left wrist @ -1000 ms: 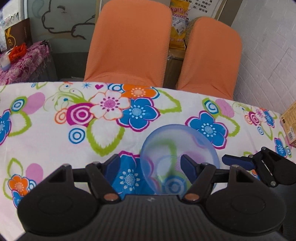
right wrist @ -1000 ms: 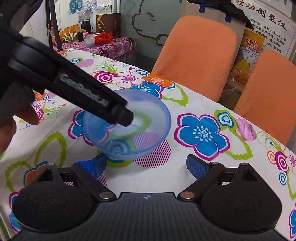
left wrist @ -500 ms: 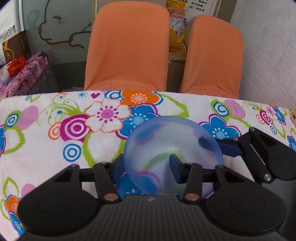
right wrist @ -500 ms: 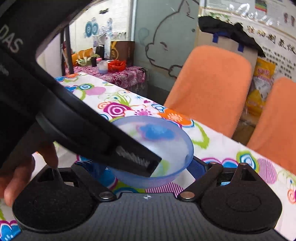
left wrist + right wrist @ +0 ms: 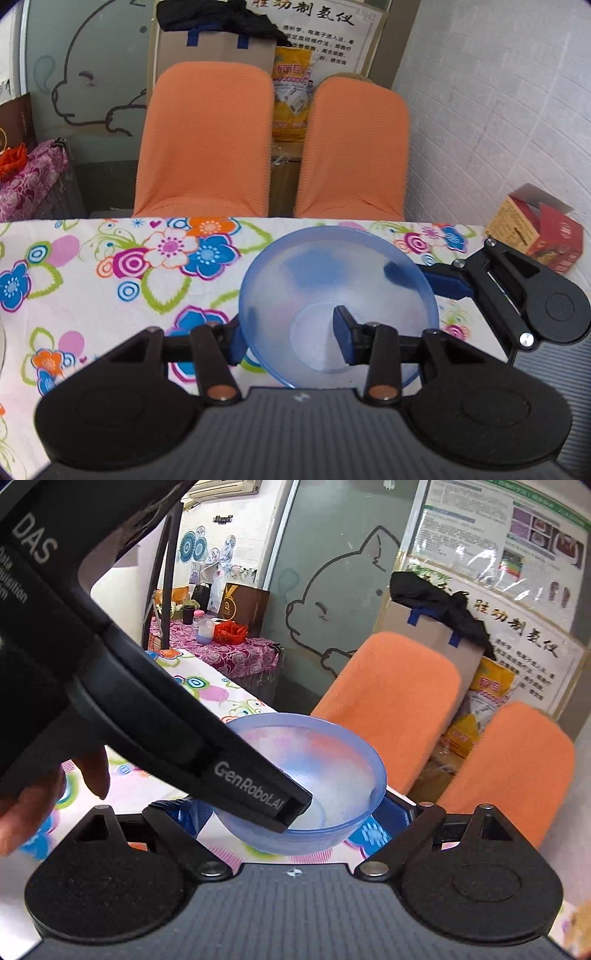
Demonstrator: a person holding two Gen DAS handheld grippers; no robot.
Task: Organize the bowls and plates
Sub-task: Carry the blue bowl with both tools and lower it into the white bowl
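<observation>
Left wrist view: left gripper (image 5: pixel 290 332) clamps the bowl's (image 5: pixel 354 280) near wall, one finger inside, one outside, bowl raised above the table (image 5: pixel 92 295). Right gripper (image 5: pixel 295 814) stands wide, straddling the bowl, nothing gripped.

A translucent, frosted blue plastic bowl (image 5: pixel 338 295) is shown. The table (image 5: pixel 92 295) is covered with smooth printed floral cloth. Matt black plastic forms the left gripper (image 5: pixel 288 332).

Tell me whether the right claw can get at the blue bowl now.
Probably yes: the bowl sits between the open fingers of the right claw, with nothing blocking them. The left claw, pinching the rim, crosses one side only.
</observation>
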